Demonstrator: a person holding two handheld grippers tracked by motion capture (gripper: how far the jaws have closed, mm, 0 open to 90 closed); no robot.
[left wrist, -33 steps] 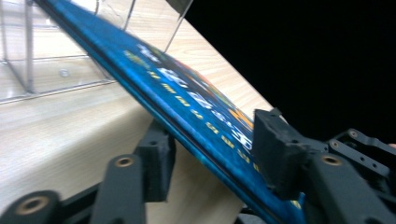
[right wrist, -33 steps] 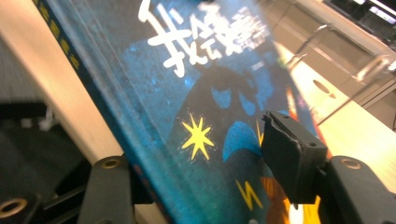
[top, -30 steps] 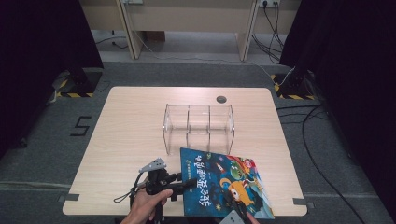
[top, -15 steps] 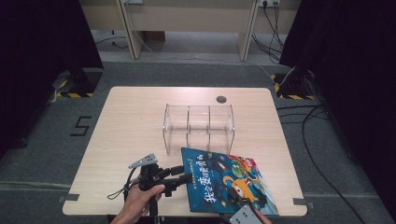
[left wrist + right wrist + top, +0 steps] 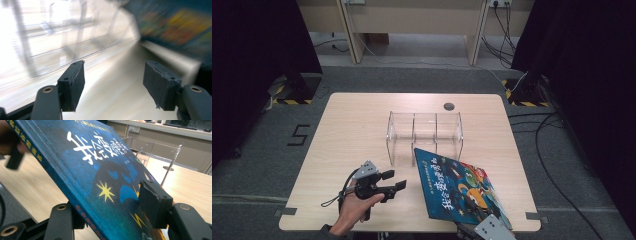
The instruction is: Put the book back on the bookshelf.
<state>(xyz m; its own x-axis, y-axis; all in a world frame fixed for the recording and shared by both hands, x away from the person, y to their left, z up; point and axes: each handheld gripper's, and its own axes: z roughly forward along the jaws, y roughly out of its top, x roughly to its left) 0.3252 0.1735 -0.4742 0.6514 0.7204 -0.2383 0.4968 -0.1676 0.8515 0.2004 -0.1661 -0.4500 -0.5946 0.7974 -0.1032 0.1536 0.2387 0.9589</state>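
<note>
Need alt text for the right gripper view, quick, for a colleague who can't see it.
The right gripper clamps a blue picture book by its edge, one jaw on the cover and one beneath, holding it tilted above the wooden table. A clear acrylic rack stands behind.

table (image 5: 362,130) | round grommet (image 5: 449,106) | floor cables (image 5: 557,145)

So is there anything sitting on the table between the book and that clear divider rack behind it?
Nothing visible. The blue picture book, clamped by the right gripper, has its far corner already at the front of the clear acrylic rack. The left gripper is off to the book's left with nothing between its pads, its jaws having just been opening.
</note>
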